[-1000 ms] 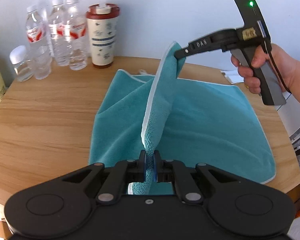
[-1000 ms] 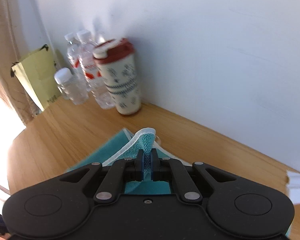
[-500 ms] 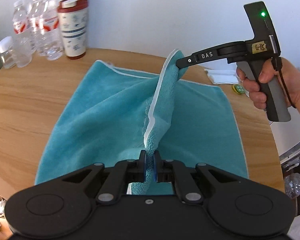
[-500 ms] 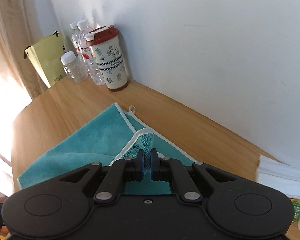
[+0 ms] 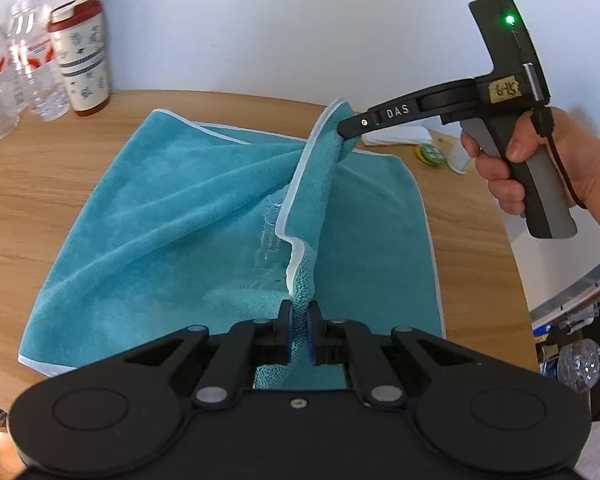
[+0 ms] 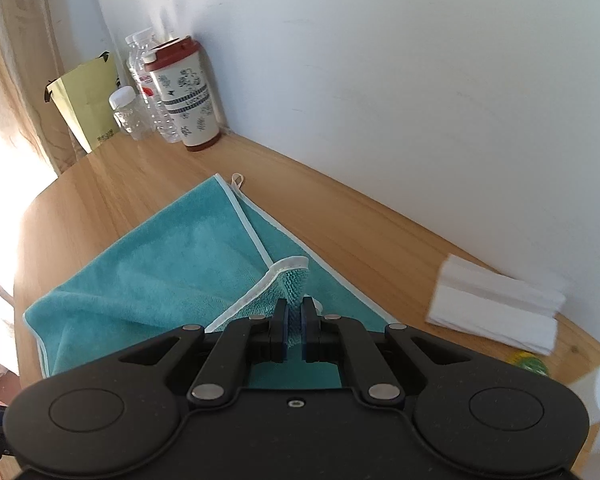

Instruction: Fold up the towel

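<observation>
A teal towel (image 5: 172,220) with a white hem lies on the round wooden table (image 5: 40,184), one edge lifted over the rest. My left gripper (image 5: 299,316) is shut on the near end of that lifted edge. The right gripper (image 5: 346,130), held in a hand (image 5: 512,168), is shut on the far end of the same edge, above the towel's far right part. In the right wrist view the right gripper (image 6: 295,312) pinches the hemmed corner of the towel (image 6: 172,272), which hangs just above the flat layer.
Several water bottles (image 5: 24,68) and a red-lidded patterned cup (image 5: 82,60) stand at the table's far left by the wall. A yellow-green paper bag (image 6: 86,100) sits beyond them. Folded white tissues (image 6: 496,304) and a small green object (image 5: 428,154) lie at the far right.
Both grippers have carried the lifted edge to the right across the towel and lower. The layer below now lies spread out flat to the left.
</observation>
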Motion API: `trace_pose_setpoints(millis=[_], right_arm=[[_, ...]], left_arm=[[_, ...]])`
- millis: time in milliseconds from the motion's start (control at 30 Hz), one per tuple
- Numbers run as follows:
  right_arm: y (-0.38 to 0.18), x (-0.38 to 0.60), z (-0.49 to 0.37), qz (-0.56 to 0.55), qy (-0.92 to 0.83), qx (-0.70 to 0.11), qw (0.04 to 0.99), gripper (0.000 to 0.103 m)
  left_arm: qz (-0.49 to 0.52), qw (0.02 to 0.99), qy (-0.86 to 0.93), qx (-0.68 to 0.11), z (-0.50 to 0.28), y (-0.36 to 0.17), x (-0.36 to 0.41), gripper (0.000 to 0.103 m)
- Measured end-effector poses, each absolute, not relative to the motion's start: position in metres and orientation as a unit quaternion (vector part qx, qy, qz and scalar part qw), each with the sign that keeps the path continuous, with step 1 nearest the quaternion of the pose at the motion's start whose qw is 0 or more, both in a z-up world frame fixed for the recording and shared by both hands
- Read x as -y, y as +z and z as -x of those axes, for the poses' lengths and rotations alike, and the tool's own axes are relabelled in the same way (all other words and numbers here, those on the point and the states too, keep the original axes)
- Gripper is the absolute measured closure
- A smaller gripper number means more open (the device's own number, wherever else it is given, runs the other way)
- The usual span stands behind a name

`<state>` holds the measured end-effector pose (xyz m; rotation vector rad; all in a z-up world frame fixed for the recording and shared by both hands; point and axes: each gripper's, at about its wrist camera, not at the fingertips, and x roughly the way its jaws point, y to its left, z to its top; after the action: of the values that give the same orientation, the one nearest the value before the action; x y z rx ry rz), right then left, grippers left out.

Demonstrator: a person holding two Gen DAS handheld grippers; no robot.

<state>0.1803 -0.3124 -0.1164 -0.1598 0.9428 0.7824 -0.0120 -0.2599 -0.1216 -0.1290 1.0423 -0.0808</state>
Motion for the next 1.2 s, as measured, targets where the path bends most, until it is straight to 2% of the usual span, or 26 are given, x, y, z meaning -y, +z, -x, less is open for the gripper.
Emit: trace_pose_setpoints(millis=[267, 900, 1033, 1200], right_arm=[[-0.119, 0.354, -0.178, 0.058, 0.347, -0.446, 0.823, 0.098], [-0.056, 0.376, -0.167, 0.043, 0.370, -0.388, 0.843, 0.098], [-0.065, 0.399, -0.168, 0.036, 0.344, -0.398, 0.850, 0.098], [-0.096, 0.421, -0.170, 0.037, 0.317, -0.423, 0.848, 0.098]], left_arm=[[0.041, 0.863, -0.064, -0.500, 0.010, -0.121, 0.280, 0.097], [0.065, 0.880, -0.152, -0.446, 0.002, -0.069, 0.278, 0.097], [0.047, 0.872, -0.174, -0.456, 0.003, -0.068, 0.283, 0.097], [0.040, 0.840, -0.210, -0.498, -0.003, -0.098, 0.298, 0.097]])
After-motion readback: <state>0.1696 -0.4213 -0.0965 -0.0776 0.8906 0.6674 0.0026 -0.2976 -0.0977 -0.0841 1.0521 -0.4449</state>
